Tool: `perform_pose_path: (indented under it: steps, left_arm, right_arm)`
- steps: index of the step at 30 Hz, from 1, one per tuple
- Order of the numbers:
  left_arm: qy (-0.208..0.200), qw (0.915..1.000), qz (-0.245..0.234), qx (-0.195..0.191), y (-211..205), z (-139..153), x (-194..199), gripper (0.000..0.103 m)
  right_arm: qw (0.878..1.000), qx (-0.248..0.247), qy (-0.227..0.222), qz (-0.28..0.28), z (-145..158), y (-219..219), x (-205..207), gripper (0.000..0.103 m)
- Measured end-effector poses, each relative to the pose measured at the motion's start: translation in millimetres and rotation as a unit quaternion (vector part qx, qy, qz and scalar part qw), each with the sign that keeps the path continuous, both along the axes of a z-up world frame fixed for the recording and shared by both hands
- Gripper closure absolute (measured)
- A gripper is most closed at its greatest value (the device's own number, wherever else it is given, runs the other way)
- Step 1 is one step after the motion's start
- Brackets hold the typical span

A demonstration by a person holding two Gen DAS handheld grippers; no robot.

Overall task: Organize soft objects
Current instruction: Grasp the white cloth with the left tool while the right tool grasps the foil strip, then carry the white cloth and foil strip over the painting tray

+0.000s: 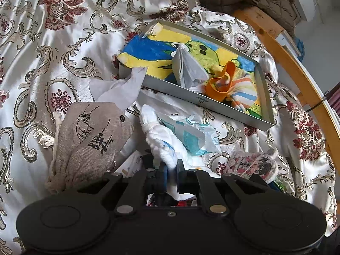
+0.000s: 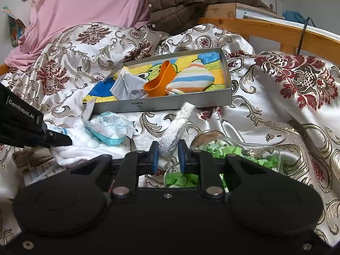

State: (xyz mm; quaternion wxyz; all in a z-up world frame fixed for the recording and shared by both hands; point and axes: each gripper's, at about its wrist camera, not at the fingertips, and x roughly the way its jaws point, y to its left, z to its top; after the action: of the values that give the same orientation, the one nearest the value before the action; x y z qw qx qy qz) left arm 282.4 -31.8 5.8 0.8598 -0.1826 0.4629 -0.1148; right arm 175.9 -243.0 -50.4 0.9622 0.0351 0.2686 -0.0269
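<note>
A grey metal tray [image 1: 201, 100] [image 2: 170, 104] lies on the patterned satin bedspread and holds a yellow-blue plush cloth [image 1: 148, 51], a folded grey cloth [image 1: 189, 68] [image 2: 127, 84], an orange sleeve [image 1: 221, 85] [image 2: 159, 82] and a striped cloth [image 1: 244, 91] [image 2: 191, 78]. My left gripper [image 1: 171, 170] [image 2: 63, 140] is shut on a white fluffy cloth [image 1: 159, 136] [image 2: 85, 140] in front of the tray. My right gripper [image 2: 169, 157] is shut on a rolled white towel [image 2: 176, 127] that rises toward the tray's front wall.
A beige drawstring bag [image 1: 91, 136] lies left of the left gripper. A blue-printed plastic packet [image 1: 191, 136] [image 2: 110, 127] sits between cloth and tray. A glass jar of green bits [image 2: 233, 150] lies by the right gripper. Wooden bed rail [image 1: 276, 42] and brown quilted jacket [image 2: 191, 0] stand behind.
</note>
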Motion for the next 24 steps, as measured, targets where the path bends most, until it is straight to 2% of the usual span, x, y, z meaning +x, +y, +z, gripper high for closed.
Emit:
perform_pose_path:
  steps: [9, 15, 24]
  left_arm:
    - [-0.054, 0.9983, -0.014, 0.012, 6.7, 21.9, -31.1, 0.098]
    - [-0.072, 0.9971, -0.024, 0.006, 22.6, 43.1, -48.6, 0.098]
    - [-0.108, 0.9935, -0.032, 0.013, 40.2, 83.4, -53.6, 0.098]
  right_arm:
    - [0.999, 0.01, -0.026, 0.019, 9.6, 1.7, -14.7, 0.094]
    - [0.998, 0.004, -0.054, 0.035, 24.9, 4.1, -25.4, 0.094]
    - [0.995, 0.01, -0.074, 0.059, 45.6, 5.8, -37.1, 0.094]
